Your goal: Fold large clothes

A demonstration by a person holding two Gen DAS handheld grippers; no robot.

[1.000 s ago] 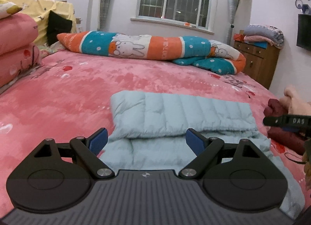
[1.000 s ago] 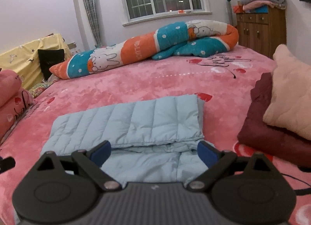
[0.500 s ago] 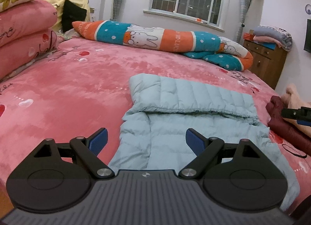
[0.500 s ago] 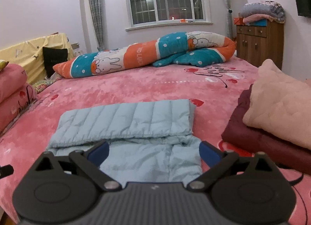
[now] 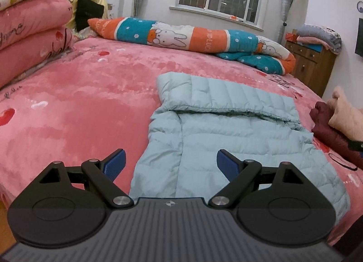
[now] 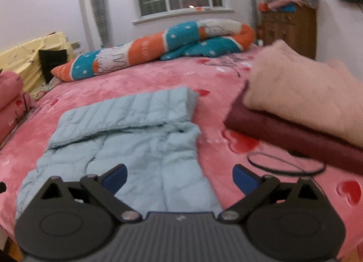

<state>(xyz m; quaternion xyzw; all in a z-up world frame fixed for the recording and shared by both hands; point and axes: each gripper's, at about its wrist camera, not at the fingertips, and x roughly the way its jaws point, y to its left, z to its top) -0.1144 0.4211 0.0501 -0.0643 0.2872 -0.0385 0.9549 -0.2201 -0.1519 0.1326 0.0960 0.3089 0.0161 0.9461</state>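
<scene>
A pale blue puffer jacket (image 5: 226, 130) lies half folded on the pink bed (image 5: 90, 103), its far part doubled over, while the left gripper (image 5: 170, 163) and right gripper (image 6: 179, 177) hover over its near hem, fingers spread wide and empty, folded clothes (image 6: 295, 107) at two o'clock.

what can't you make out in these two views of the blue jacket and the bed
- Blue jacket: near hem hidden behind the left claw body in the left view; same behind the right claw in the right view.
- Right view: motion blur smears the jacket's stitching.
- Folded pile: cut off by the right edge.
- Dresser top: items too small to name.
</scene>
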